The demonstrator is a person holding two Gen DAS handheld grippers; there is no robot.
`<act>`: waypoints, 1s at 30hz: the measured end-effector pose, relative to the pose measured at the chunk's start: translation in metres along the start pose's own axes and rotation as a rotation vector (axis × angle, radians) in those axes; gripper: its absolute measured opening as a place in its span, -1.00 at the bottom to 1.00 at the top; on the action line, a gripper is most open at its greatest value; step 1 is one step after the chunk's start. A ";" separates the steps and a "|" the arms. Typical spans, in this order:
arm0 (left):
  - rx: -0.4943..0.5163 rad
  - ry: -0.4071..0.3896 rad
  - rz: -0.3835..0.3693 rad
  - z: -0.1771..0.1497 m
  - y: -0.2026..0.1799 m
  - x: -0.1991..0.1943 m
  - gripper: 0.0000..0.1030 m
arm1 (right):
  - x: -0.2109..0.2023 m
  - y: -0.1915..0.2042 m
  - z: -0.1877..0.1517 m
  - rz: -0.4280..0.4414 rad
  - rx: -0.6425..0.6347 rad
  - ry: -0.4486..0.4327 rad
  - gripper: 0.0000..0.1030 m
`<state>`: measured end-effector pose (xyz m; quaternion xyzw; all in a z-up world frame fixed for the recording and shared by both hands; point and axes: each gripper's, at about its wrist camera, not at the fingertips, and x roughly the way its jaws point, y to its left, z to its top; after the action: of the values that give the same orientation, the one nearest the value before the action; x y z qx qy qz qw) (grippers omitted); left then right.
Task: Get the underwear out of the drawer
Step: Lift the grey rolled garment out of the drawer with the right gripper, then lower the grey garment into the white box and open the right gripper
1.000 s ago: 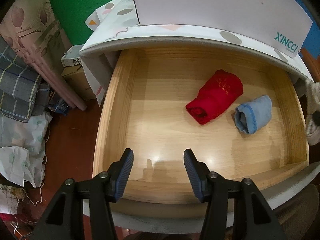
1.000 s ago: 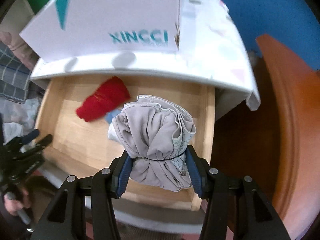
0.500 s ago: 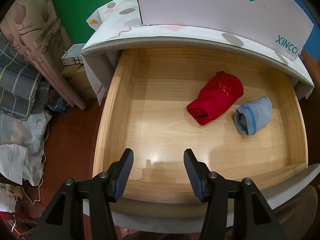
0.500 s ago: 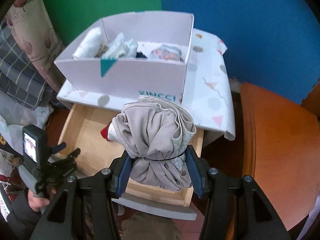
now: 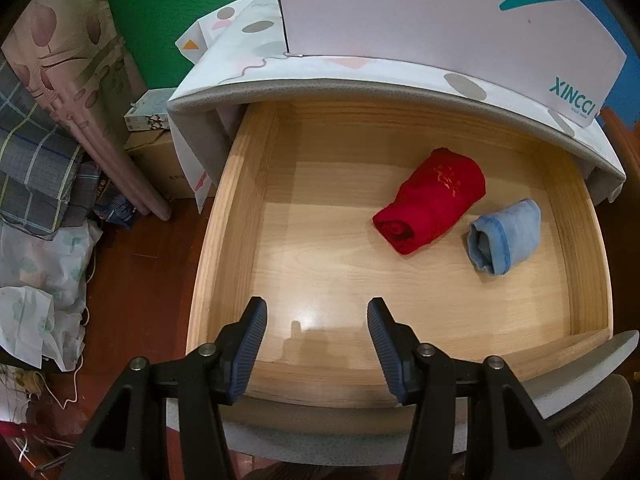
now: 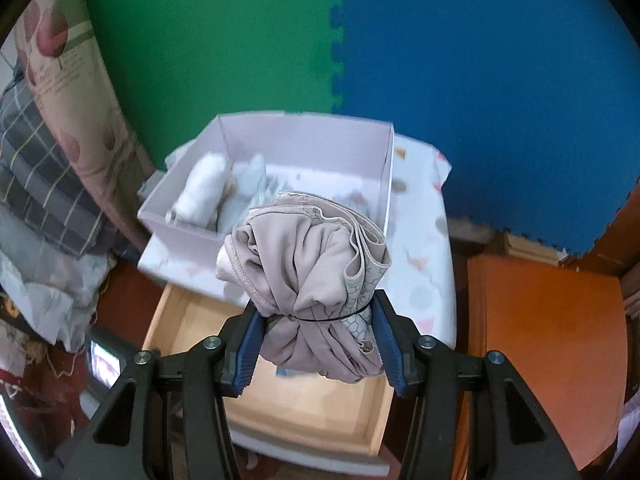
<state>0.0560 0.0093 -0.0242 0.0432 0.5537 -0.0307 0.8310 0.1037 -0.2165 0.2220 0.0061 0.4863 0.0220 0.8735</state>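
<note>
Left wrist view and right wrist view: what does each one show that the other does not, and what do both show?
Only the left wrist view shows the red roll and the blue roll lying apart on the drawer floor, and the left gripper, open and empty above the drawer.

Only the right wrist view shows the right gripper shut on a beige bundle, the rolled clothes inside the white box, and the blue and green wall mats.

Both show the wooden drawer pulled open and the white box on the patterned top above it.
</note>
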 end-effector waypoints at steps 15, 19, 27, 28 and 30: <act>-0.017 0.003 -0.029 0.002 0.004 0.001 0.04 | 0.061 0.018 0.058 -0.078 0.004 0.008 -0.06; -0.020 0.001 -0.034 0.001 0.004 0.001 0.04 | 0.079 0.020 0.062 -0.080 0.010 0.026 -0.06; -0.023 -0.004 -0.038 0.001 0.003 0.000 0.04 | 0.111 0.024 0.065 -0.095 -0.004 0.071 -0.06; -0.024 -0.003 -0.037 0.001 0.003 0.000 0.04 | 0.116 0.024 0.065 -0.096 -0.003 0.077 -0.06; -0.027 -0.001 -0.041 0.000 0.003 0.000 0.04 | 0.122 0.024 0.065 -0.094 0.001 0.088 -0.06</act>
<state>0.0567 0.0123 -0.0241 0.0206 0.5545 -0.0405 0.8310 0.2224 -0.1864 0.1536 -0.0176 0.5238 -0.0192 0.8514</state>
